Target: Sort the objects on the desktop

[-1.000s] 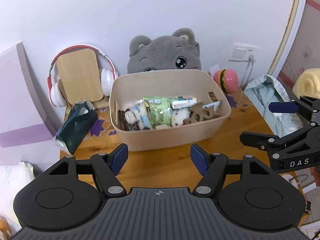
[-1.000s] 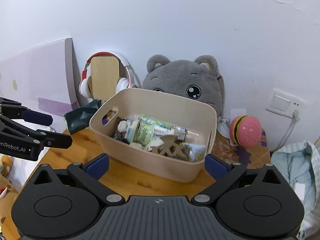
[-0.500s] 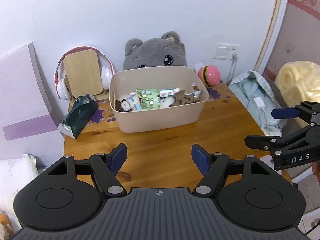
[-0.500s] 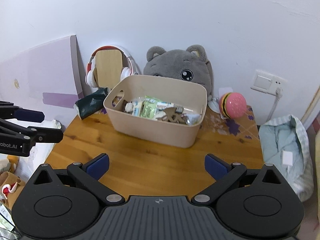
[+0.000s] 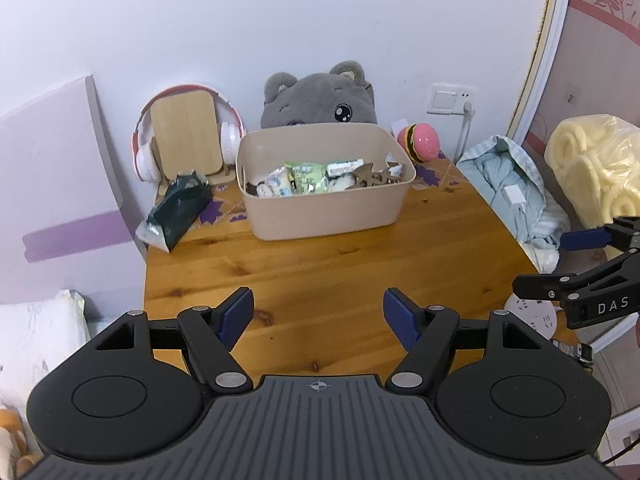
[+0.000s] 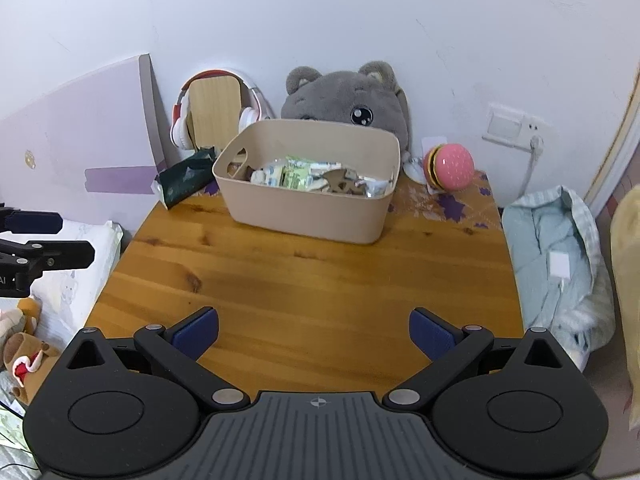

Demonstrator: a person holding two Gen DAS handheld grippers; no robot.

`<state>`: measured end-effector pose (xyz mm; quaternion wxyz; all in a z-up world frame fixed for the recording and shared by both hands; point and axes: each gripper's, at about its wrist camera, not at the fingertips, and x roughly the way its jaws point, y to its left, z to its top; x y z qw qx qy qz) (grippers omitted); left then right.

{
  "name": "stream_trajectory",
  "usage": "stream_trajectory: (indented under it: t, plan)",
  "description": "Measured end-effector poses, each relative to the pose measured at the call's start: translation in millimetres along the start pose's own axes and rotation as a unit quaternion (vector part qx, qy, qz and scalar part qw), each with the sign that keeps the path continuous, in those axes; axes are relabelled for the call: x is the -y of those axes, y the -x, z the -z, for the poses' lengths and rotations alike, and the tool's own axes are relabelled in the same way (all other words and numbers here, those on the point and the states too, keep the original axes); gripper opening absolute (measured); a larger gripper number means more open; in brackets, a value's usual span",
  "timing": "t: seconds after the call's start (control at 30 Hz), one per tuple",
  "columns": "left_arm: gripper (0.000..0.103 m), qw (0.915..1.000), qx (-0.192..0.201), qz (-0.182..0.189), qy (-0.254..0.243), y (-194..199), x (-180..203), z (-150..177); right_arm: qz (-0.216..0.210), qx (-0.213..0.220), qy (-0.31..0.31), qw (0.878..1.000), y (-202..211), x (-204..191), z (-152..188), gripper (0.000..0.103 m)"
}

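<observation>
A beige storage bin (image 5: 328, 212) (image 6: 304, 212) stands at the back of the wooden table (image 5: 320, 276) (image 6: 304, 292). It holds snack packets, small plush toys and a wooden cutout (image 5: 372, 174) (image 6: 340, 182). My left gripper (image 5: 318, 316) is open and empty above the table's front part. My right gripper (image 6: 314, 334) is open and empty, also well back from the bin. Each gripper shows at the edge of the other's view: the right one (image 5: 560, 262) and the left one (image 6: 60, 236).
Behind the bin sit a grey plush cat (image 5: 320, 98), white-and-red headphones on a wooden stand (image 5: 186, 136), a dark green packet (image 5: 178, 210) and a pink burger toy (image 5: 422, 144). A pale blue bundle of cloth (image 5: 516, 196) lies at the table's right edge.
Both grippers have pulled back and up from the bin, so it looks smaller and more of the table shows. Both stay open and empty.
</observation>
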<state>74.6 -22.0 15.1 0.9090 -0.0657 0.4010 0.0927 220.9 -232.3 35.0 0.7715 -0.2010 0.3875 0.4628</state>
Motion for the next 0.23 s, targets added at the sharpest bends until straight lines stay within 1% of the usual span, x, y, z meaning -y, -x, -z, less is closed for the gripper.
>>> stream_trajectory:
  t: [0.23]
  plan:
    - [0.073,1.0000,-0.006,0.005,-0.004,-2.6,-5.0,8.8,0.005,-0.019,-0.015,1.000,-3.8,-3.4,11.3,0.103]
